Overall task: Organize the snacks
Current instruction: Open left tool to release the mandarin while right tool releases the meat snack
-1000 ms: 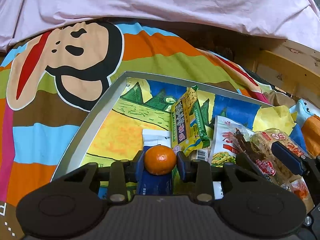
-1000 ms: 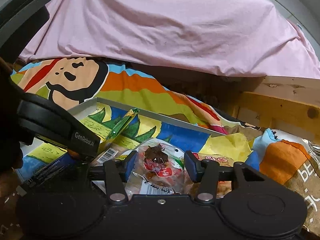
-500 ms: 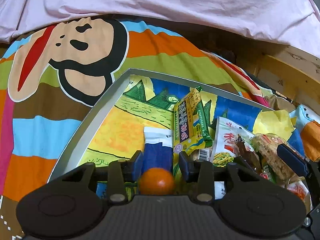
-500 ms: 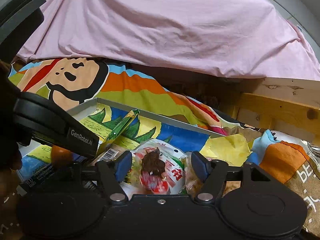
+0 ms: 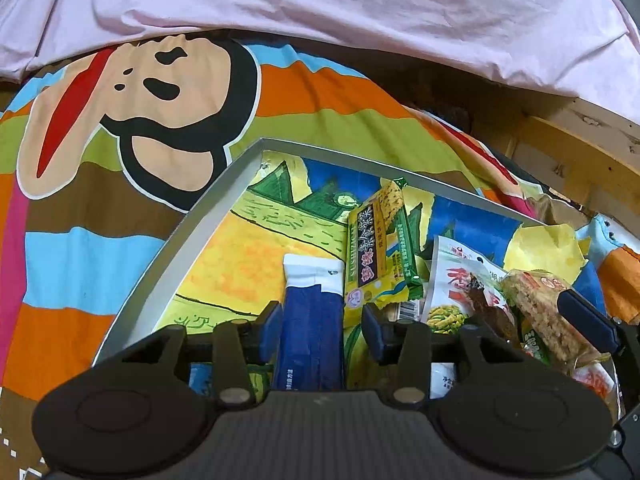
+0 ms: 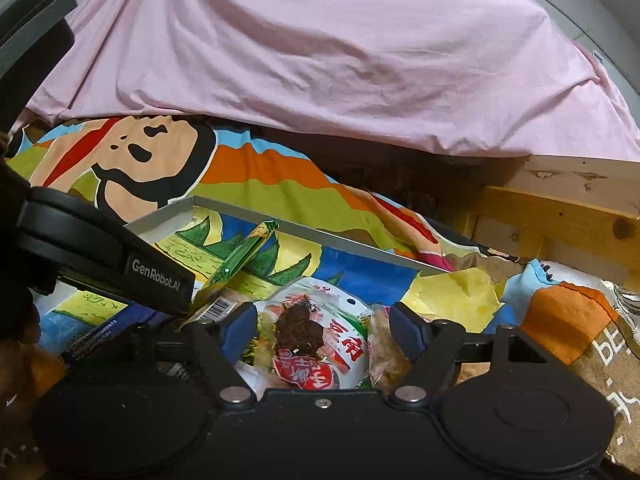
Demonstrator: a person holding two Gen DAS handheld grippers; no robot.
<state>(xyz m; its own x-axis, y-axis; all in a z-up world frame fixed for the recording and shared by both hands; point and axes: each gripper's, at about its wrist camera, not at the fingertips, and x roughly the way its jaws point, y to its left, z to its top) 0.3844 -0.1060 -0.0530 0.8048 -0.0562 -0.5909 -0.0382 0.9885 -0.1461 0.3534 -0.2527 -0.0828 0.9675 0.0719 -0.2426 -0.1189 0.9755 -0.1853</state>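
1. Pink sheet [image 5: 320, 12] at the far side, striped monkey-print blanket [image 5: 120, 128] under a grey-rimmed tray [image 5: 176, 240] with a cartoon liner; wooden frame [image 6: 560, 216] far right.
2. Left tool [image 5: 322, 326]: released, fingers spread, nothing between them. It hangs over a blue packet [image 5: 310, 320] lying flat in the tray's near middle.
3. Right tool [image 6: 324, 330]: spread wide, empty. Under it a clear pack with a dark brown snack and red label [image 6: 308, 344], lying on a white-red pouch [image 6: 344, 344].
4. Snacks are all in the tray, bunched at its near right; far left of the liner is bare.
5. Count in the tray: one blue packet, one yellow-green bar [image 5: 378, 252] leaning up, one white-red pouch, one dark snack pack, one puffed-rice cake pack [image 5: 544, 320]. More at the near edge may be hidden by the tools.
6. Step, by my read: a drop-off looks done, both tools free; the next pick is pending.
7. Next move likely calls for closing on the dark snack pack squarely; thin slippery wrap, the pouch below may drag along.
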